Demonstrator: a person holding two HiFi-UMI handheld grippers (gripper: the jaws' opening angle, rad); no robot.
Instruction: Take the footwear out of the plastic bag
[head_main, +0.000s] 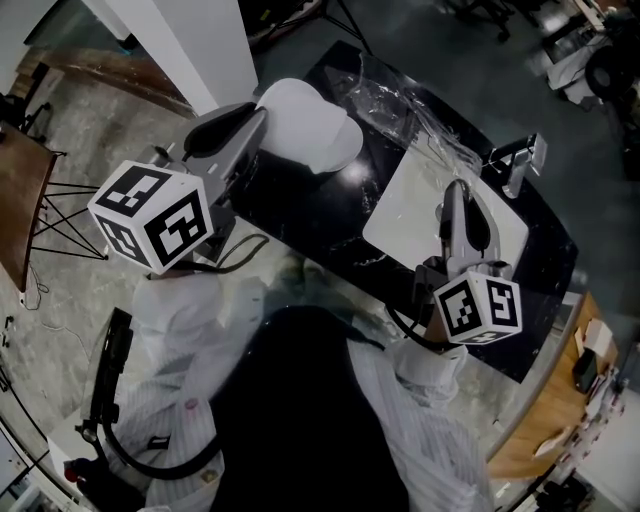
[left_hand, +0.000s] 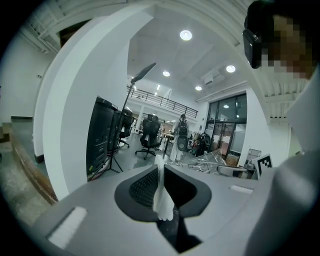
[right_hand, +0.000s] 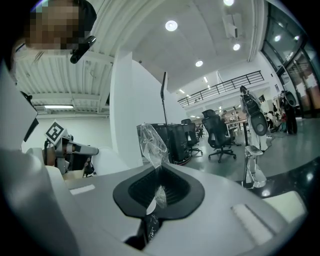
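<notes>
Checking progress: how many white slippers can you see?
2. One slipper held by the left gripper; another lying flat on the table beneath the right gripper. The plastic bag may hide more.

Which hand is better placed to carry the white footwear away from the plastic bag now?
Left. The left gripper is shut on an edge of the white footwear, while the right gripper pinches only the clear plastic bag and can probably hold it back.

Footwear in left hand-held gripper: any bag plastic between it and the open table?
Nothing visible. The left hand-held gripper is shut on the edge of the white footwear, which looks clear of the plastic bag. The right hand-held gripper pinches the bag film off to one side.
</notes>
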